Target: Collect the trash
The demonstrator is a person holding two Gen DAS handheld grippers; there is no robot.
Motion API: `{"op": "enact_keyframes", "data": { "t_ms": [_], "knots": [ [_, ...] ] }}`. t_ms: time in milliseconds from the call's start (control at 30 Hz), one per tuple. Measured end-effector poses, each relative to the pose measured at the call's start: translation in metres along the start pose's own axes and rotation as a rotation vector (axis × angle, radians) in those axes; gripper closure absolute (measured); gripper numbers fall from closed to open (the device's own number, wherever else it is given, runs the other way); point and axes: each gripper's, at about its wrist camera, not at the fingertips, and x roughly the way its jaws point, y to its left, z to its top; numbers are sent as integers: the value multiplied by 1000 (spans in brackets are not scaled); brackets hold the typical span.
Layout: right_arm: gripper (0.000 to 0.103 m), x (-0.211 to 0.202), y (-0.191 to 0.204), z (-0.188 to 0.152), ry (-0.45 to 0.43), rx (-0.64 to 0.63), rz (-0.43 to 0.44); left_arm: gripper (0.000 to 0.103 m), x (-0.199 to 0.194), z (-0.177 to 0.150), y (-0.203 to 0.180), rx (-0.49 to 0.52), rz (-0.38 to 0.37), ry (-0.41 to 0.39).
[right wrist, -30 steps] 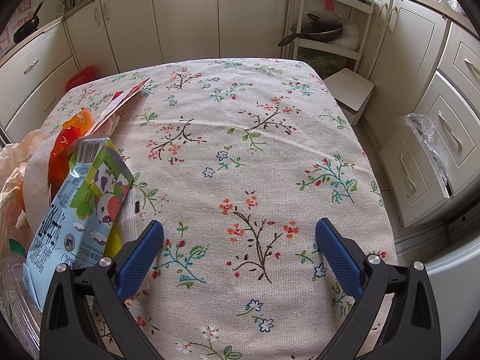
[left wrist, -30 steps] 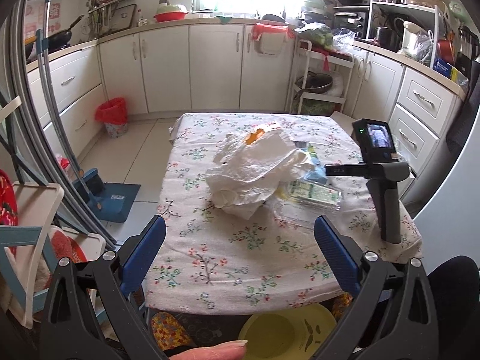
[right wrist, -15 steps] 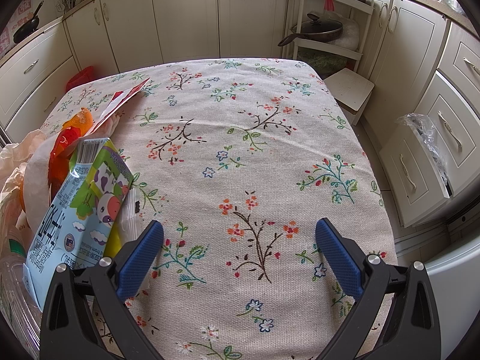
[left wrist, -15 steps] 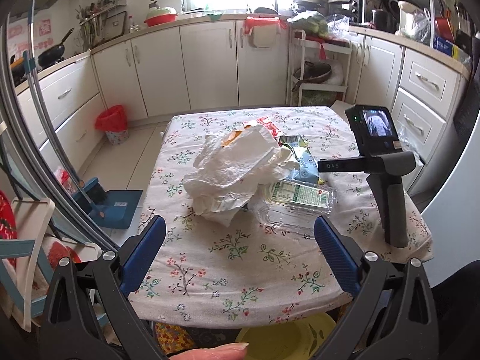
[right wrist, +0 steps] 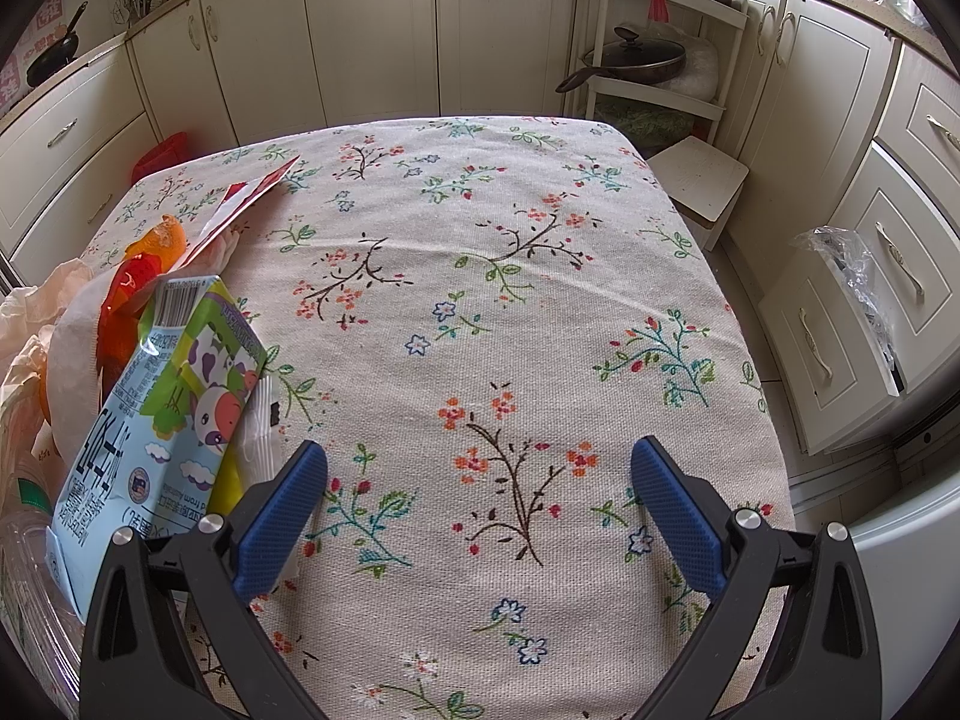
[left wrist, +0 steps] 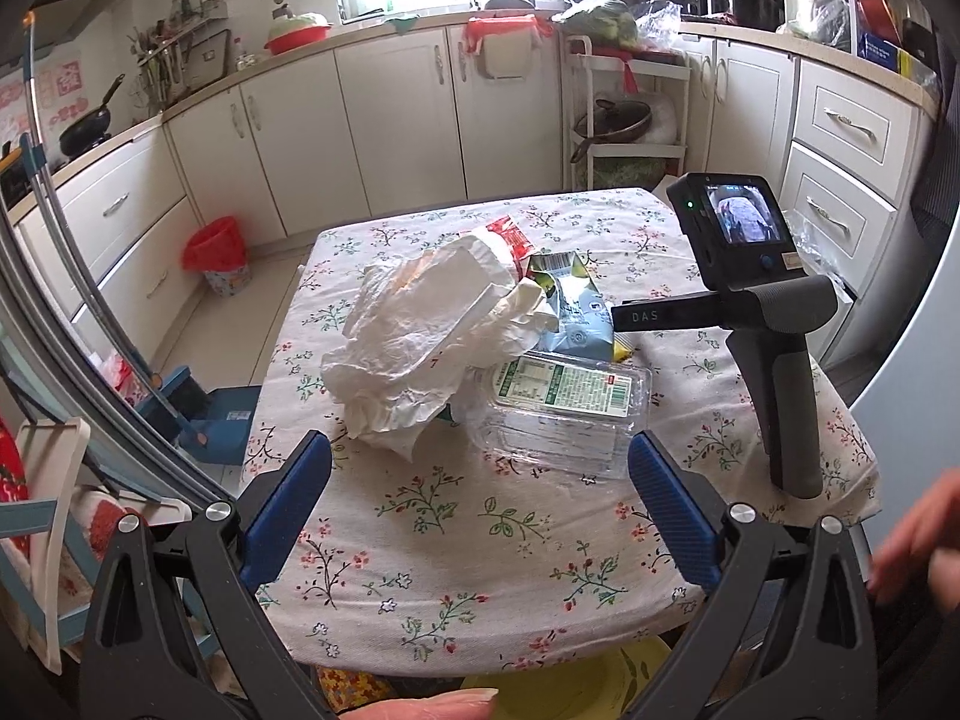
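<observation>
The right gripper (right wrist: 479,501) sits low over a table (right wrist: 510,312) covered in a floral cloth, its 2 blue fingers (right wrist: 279,516) spread wide with nothing between them. A light blue milk carton (right wrist: 156,420) lies just left of the left finger, leaning against orange peel (right wrist: 157,238) and a red-and-white wrapper (right wrist: 252,198).
</observation>
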Motion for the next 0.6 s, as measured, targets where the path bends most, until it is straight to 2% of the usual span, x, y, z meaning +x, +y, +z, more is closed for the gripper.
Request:
{"op": "enact_keyframes", "data": {
  "t_ms": [600],
  "knots": [
    [6, 0, 0, 0, 0, 0, 0, 8, 2, 1, 0, 13, 13, 10]
  ]
}}
